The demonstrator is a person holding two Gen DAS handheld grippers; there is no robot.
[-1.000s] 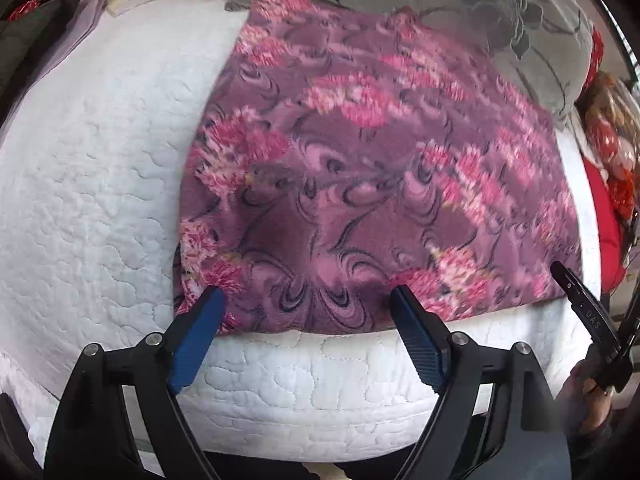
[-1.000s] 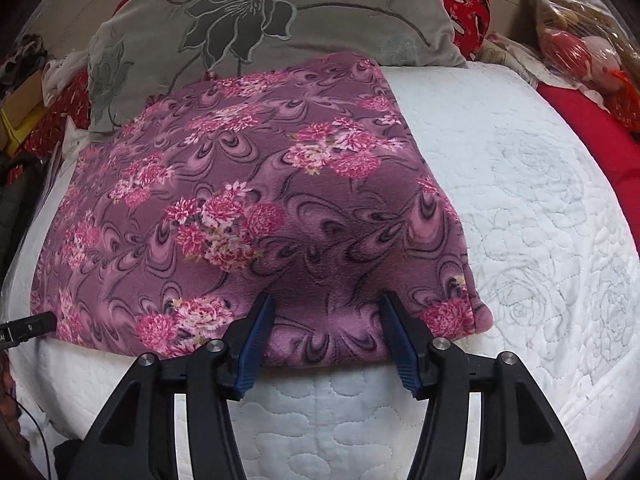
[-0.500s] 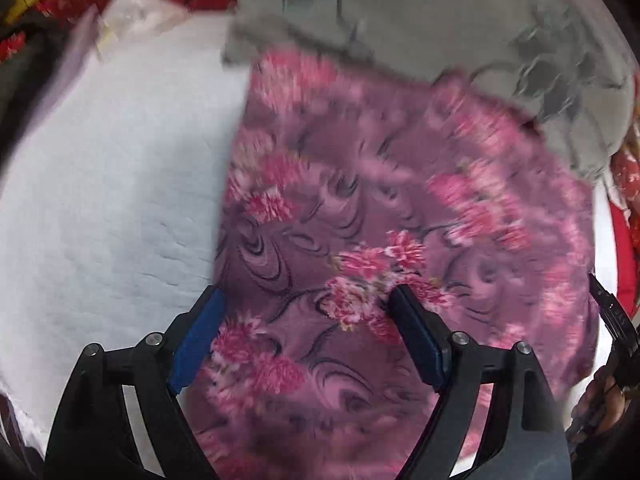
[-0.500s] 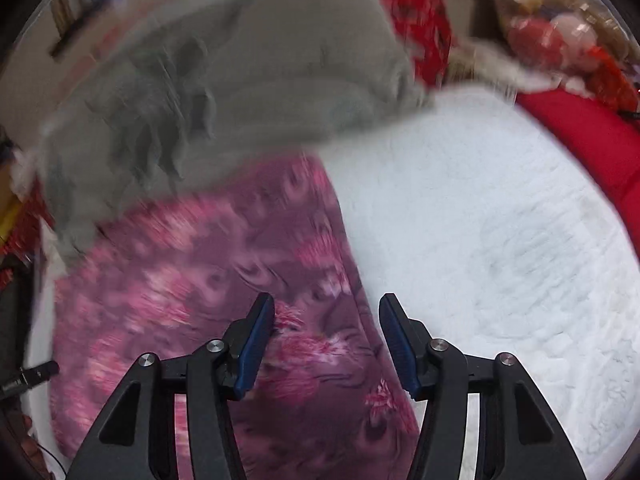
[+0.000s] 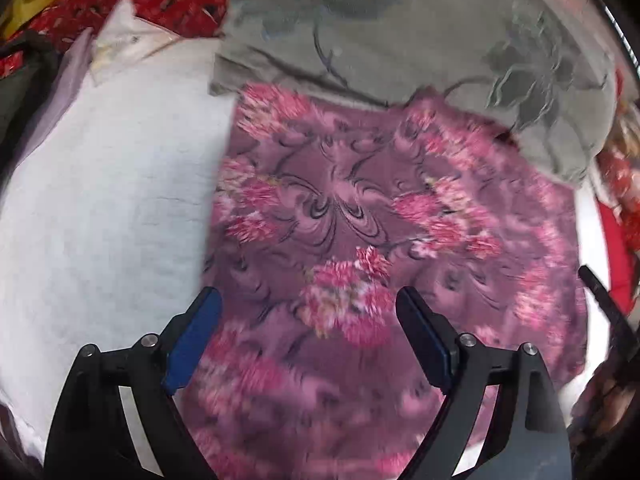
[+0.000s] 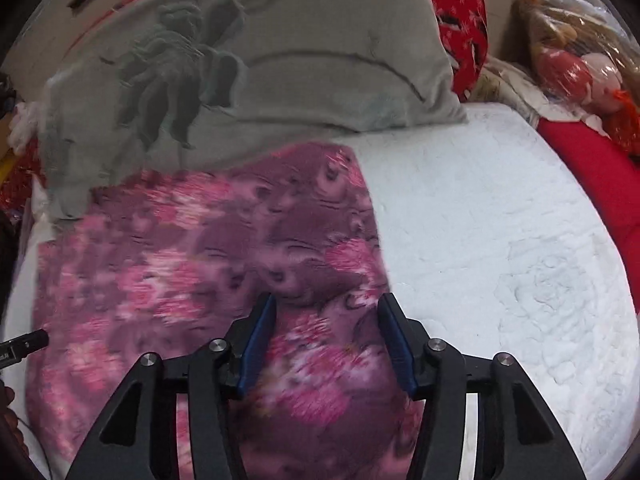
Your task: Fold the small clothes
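We see the purple floral garment (image 5: 360,240) spread flat on the white quilted bed (image 5: 100,220), its far edge touching the grey flower-patterned pillow (image 5: 400,32) at the head of the bed. The left gripper (image 5: 308,316) hangs over the near part of the garment, its blue-padded fingers (image 5: 192,340) spread wide apart and holding nothing; the left finger sits near the garment's left edge, beside the bare quilt. In the right wrist view the garment (image 6: 180,260) lies below the same grey pillow (image 6: 260,72), with the white quilt (image 6: 500,240) open to its right. The right gripper (image 6: 326,320) is over the garment's near right part, its fingers (image 6: 256,340) also parted, with cloth showing between them but nothing pinched. Beyond the pillow we see a red patterned cushion (image 6: 460,20), and farther right of it a doll in a plastic bag (image 6: 580,64). Both views are blurred, so fine folds in the garment cannot be made out.
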